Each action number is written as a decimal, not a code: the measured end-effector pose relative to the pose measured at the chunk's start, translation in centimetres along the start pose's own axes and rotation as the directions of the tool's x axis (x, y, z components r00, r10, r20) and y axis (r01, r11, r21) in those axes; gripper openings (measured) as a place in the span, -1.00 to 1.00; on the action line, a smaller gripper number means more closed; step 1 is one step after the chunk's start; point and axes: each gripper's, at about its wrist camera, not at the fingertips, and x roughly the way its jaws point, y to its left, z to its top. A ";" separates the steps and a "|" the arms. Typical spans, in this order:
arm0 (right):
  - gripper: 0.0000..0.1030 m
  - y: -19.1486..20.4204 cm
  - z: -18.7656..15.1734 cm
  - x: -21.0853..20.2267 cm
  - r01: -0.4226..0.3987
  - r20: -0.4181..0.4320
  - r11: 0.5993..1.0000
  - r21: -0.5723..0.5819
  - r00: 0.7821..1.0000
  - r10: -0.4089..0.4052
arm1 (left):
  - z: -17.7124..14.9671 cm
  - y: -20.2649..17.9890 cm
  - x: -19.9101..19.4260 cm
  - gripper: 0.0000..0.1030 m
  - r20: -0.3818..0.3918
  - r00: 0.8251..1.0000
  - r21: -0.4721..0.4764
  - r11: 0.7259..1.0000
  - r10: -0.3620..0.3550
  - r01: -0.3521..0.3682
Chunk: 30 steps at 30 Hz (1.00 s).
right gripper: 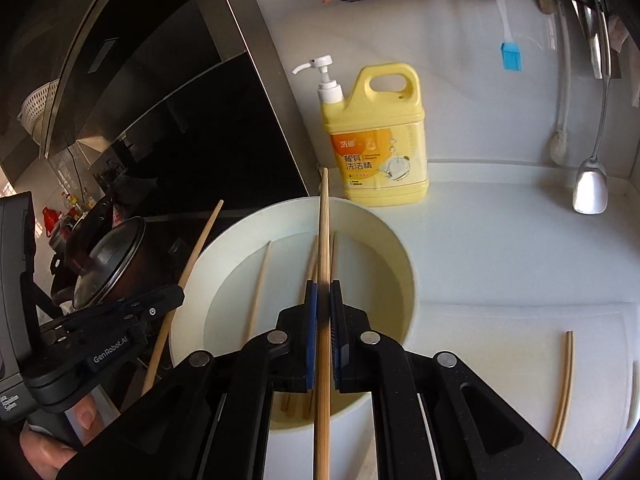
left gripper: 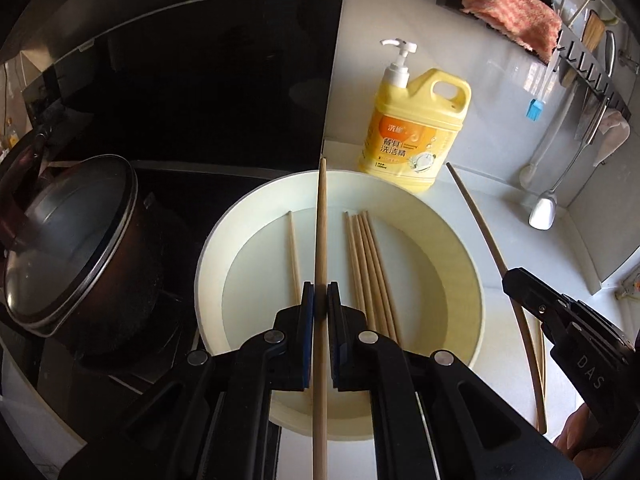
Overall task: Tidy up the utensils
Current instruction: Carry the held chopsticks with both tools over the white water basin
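A white round basin (left gripper: 404,200) sits on the counter with several wooden chopsticks (left gripper: 370,264) lying in it. My left gripper (left gripper: 320,292) is shut on one chopstick (left gripper: 321,220) and holds it above the basin. My right gripper (right gripper: 323,290) is shut on another chopstick (right gripper: 325,216) above the same basin (right gripper: 384,232). In the left wrist view the right gripper (left gripper: 520,284) holds its chopstick (left gripper: 480,216) beyond the basin's right rim. In the right wrist view the left gripper (right gripper: 172,296) holds its chopstick (right gripper: 200,240) at the basin's left rim. A chopstick (right gripper: 566,380) lies on the counter at right.
A yellow dish soap bottle (left gripper: 412,132) stands behind the basin. A lidded pot (left gripper: 68,240) sits on the black stove at left. A blue brush (right gripper: 511,54), a ladle (right gripper: 590,188) and a pink cloth (left gripper: 508,4) hang on the wall rack.
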 end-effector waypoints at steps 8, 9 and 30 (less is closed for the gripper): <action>-0.88 2.1 0.6 5.4 -0.010 -0.070 1.000 -0.005 0.997 0.010 | 1.0 2.0 4.6 -0.86 -0.061 0.998 -0.009 1.000 -0.019 0.018; -0.88 2.3 0.7 6.0 -0.010 -0.076 1.000 -0.010 0.997 0.009 | 1.0 2.1 4.9 -0.86 -0.064 0.998 -0.011 1.000 -0.014 0.014; -0.88 1.2 0.4 14.1 -0.002 -0.280 0.999 0.036 0.960 0.012 | 1.5 1.8 11.4 -0.86 -0.194 0.980 -0.035 0.999 -0.035 0.029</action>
